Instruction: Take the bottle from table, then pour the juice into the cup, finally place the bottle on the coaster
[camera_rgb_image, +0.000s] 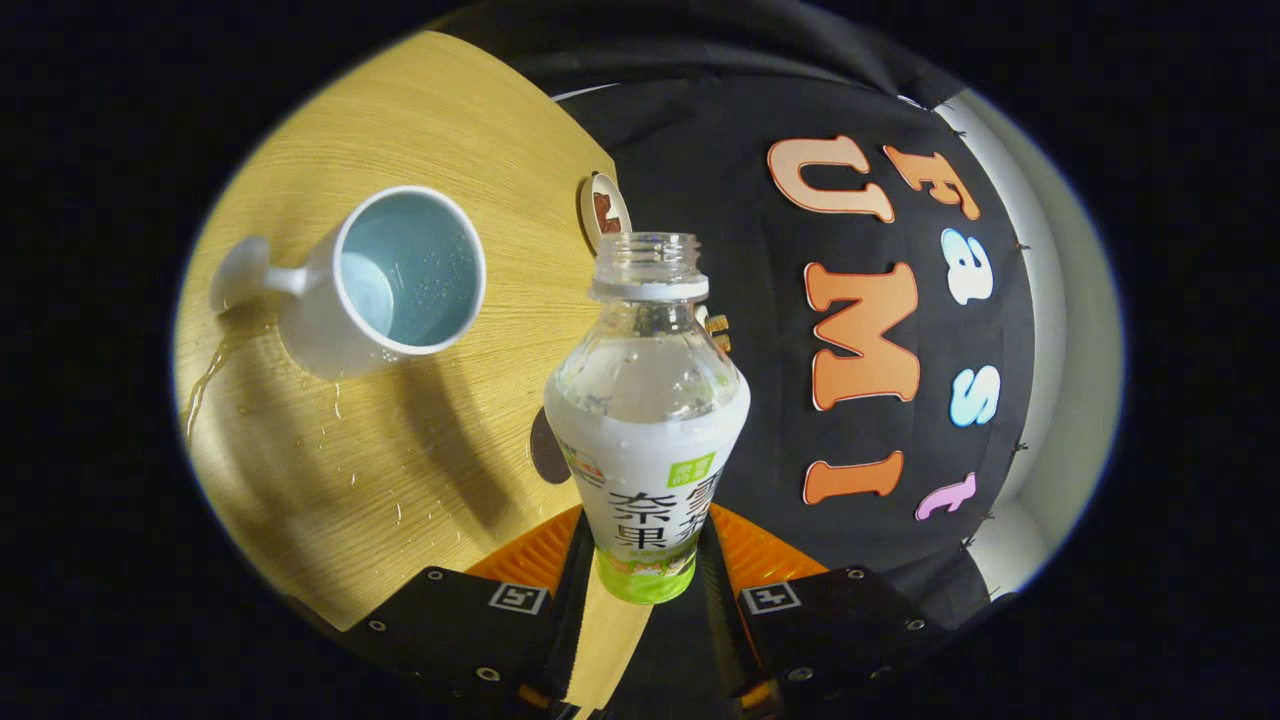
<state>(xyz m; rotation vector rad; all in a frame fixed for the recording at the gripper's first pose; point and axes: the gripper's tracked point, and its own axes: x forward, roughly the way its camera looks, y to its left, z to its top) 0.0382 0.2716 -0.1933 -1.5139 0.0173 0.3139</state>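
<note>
Gripper view looks along the two fingers of the hand-held gripper (645, 580), and they squeeze the bottle (647, 420) from both sides, low down on its label. So the hand-held gripper is closed on the bottle and holds it up. The scene is tipped in this view, so the bottle seems to be lifted and leaning over the wooden surface (420, 440).

The bottle has no cap. Its neck is clear, and it looks almost empty near the top, so it is likely light now. It is thin plastic, so it can squash if the fingers press too hard. Drops cling inside it, and it may be wet and slippery. The low grip on the label band looks like a good place to hold, since the body is wide and even there. A grip up by the narrow neck would slip more easily.

The cup (395, 280) stands on the surface, off to one side and beyond the fingers, well apart from the bottle. It has a handle and a pale blue inside with small drops on its wall. Some liquid is spilled on the surface near the cup.

A small round thing (604, 212) shows just behind the bottle's mouth. It may be the coaster, but that is hard to tell.
</note>
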